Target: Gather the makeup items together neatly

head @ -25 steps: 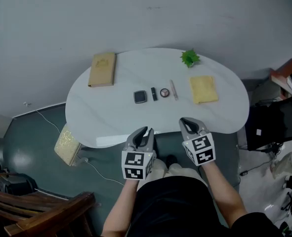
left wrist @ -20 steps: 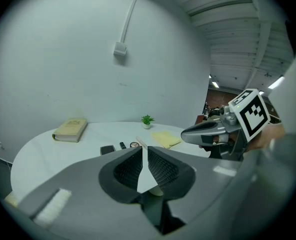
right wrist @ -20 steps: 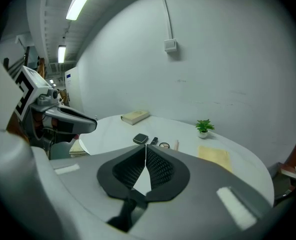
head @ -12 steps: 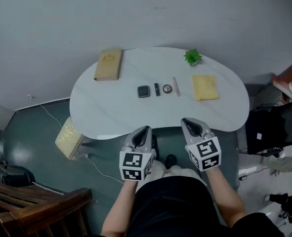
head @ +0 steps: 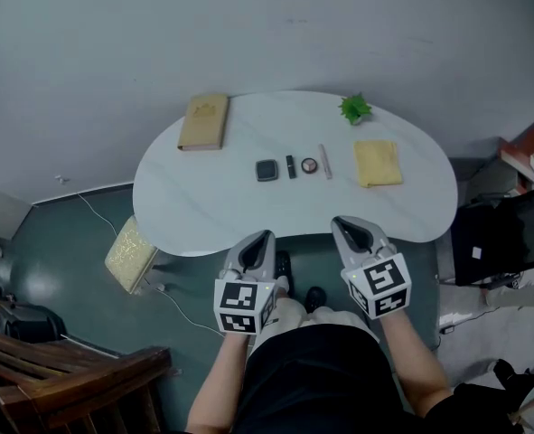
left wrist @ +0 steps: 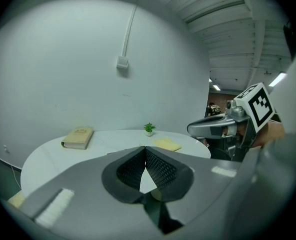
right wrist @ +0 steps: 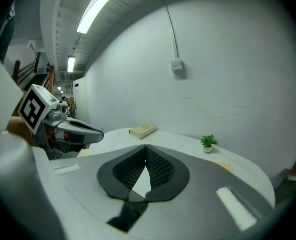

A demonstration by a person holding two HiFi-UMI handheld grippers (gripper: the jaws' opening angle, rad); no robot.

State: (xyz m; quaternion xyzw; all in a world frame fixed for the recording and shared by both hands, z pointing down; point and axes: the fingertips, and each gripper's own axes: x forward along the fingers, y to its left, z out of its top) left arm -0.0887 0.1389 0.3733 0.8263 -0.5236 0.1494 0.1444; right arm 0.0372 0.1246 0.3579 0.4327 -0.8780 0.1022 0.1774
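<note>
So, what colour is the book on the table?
Tan, the rectangular book; head view shows it best.

You face a white, kidney-shaped tabletop (head: 203, 211) set near a plain pale grey wall (head: 267, 34). High on that wall sits a small white square box (right wrist: 176, 64), with a thin conduit running up from it. The floor (head: 59, 251) to your left is dark teal, and a thin white cable (head: 183, 313) trails across it. A dark wooden chair (head: 68, 378) stands at your lower left. Overhead, a long fluorescent strip light (right wrist: 100, 6) glows against a ribbed white ceiling (left wrist: 228, 29).
</note>
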